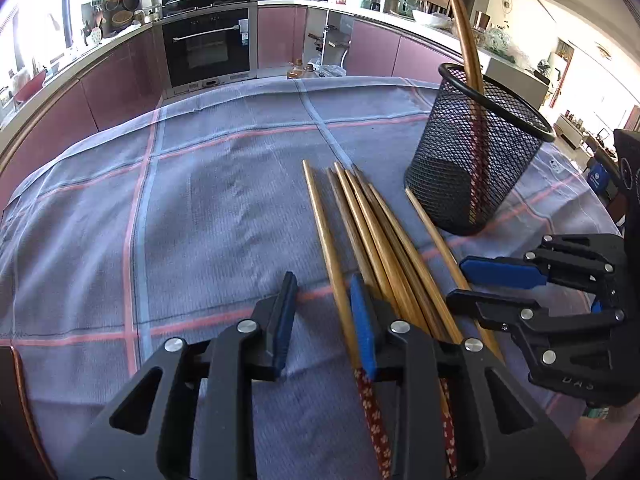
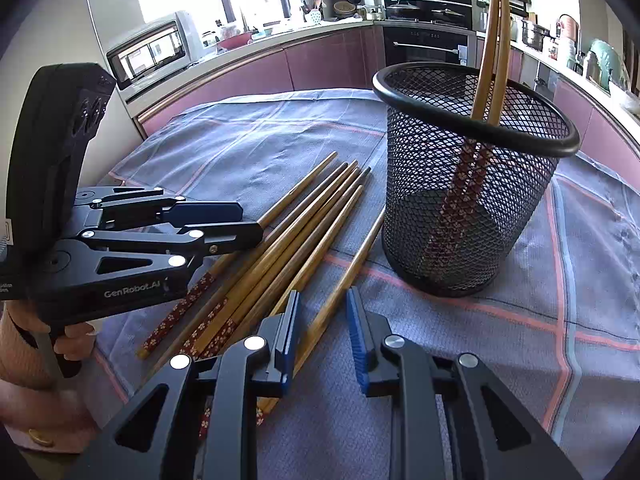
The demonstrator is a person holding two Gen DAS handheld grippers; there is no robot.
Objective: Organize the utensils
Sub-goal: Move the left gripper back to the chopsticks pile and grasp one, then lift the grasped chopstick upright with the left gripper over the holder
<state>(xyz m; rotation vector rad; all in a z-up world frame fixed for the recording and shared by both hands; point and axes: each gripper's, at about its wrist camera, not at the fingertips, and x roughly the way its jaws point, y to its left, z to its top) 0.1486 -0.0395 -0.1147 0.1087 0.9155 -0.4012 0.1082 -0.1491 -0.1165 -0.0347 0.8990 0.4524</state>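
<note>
1. Seven chopsticks (image 1: 384,240) lay on the cloth (image 1: 160,208); two more stood in the mesh cup (image 2: 472,184).
2. Loose ones lay side by side, tapered tips pointing toward the kitchen counter.
3. Left gripper (image 1: 326,320) and right gripper (image 2: 322,332) were both parted, pinching nothing.

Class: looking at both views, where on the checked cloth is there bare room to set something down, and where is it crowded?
Free: the blue checked cloth left of the loose wooden chopsticks, and right of the black mesh holder. Crowded: between both hand-held grippers, chopsticks and holder.
</note>
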